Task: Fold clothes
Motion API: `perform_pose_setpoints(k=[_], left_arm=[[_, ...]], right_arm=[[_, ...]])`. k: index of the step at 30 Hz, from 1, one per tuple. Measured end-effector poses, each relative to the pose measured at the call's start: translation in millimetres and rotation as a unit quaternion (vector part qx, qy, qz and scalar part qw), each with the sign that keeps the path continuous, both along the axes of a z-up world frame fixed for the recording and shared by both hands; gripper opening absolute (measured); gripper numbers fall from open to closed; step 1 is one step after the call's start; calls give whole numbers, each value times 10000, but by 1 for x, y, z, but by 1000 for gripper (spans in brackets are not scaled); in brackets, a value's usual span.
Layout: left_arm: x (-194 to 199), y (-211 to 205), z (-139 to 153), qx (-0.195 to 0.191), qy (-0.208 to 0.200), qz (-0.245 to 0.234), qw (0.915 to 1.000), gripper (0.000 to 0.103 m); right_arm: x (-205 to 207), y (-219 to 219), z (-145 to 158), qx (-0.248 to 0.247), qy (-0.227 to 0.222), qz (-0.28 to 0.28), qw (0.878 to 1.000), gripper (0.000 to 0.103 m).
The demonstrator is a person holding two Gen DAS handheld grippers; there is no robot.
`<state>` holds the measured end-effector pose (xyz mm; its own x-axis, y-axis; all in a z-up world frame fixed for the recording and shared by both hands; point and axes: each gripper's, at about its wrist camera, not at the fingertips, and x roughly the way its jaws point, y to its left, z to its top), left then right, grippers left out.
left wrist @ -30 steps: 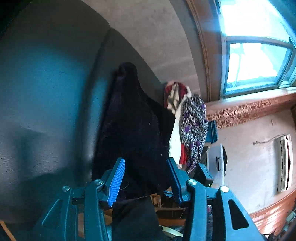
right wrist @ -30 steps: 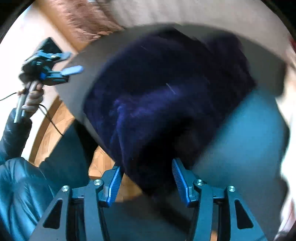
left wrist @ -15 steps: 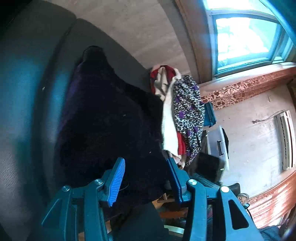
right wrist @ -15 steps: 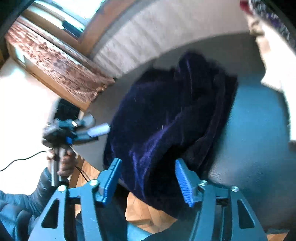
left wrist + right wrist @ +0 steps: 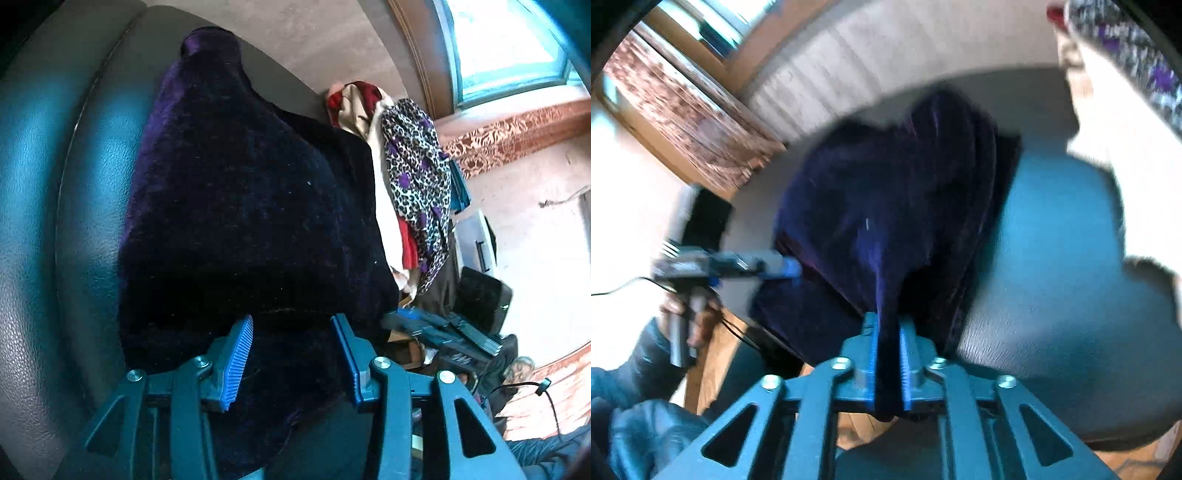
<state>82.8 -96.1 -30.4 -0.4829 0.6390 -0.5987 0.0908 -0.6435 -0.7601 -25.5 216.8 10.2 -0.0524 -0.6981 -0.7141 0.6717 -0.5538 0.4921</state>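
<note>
**Right gripper pinching velvet garment, left one closing over its edge**

Dark leather seat [image 5: 1071, 295] carried everything. Dark purple velvet garment [image 5: 240, 206] lay heaped on the seat, near edge hanging off. Pile of other clothes [image 5: 413, 177] sat just beside the garment. Right gripper [image 5: 888, 354] was closing, jaws nearly together, a fold of the garment between the pads. Left gripper [image 5: 291, 354] was about half open and closing, garment edge between the jaws, pads not pressing.

dark velvety cloth garment [image 5: 251, 206]; grained matt leather sofa [image 5: 33, 258].
</note>
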Motion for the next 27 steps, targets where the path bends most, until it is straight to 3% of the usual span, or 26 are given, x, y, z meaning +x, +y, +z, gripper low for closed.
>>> perform_pose_setpoints(k=[3,6,10,12,13,15,18,20,23,26,27], left_arm=[[-2,5,7,-266,90,-44,9996,46],[-6,15,16,-614,259,-78,9977,47],[0,15,25,-740,510,-36,9959,48],[-1,14,26,-719,574,-7,9958,48],[-2,14,25,-729,581,-11,9956,48],[-3,15,23,-777,559,-27,9954,48],[-4,17,15,-866,424,-76,9953,47],[-1,16,10,-703,406,-24,9967,47],[-1,19,10,-766,366,44,9964,41],[0,22,19,-954,349,86,9948,43],[1,19,27,-991,424,174,9940,43]], right_arm=[[-16,10,26,-275,329,-292,9987,58],[-36,-4,38,-331,695,-540,9956,60],[-74,-47,31,-86,1157,-820,9899,60],[-93,-64,24,64,1244,-821,9888,58],[-102,-78,17,271,1249,-773,9888,45],[-111,-95,9,600,1098,-689,9897,6],[-102,-94,31,583,1620,-752,9822,5],[-109,-85,27,792,1694,-1069,9765,5],[-122,-84,-22,1237,1222,-1138,9782,6],[-122,-78,-21,915,1246,-1317,9792,10],[-124,-75,-20,814,1142,-1383,9804,21]])
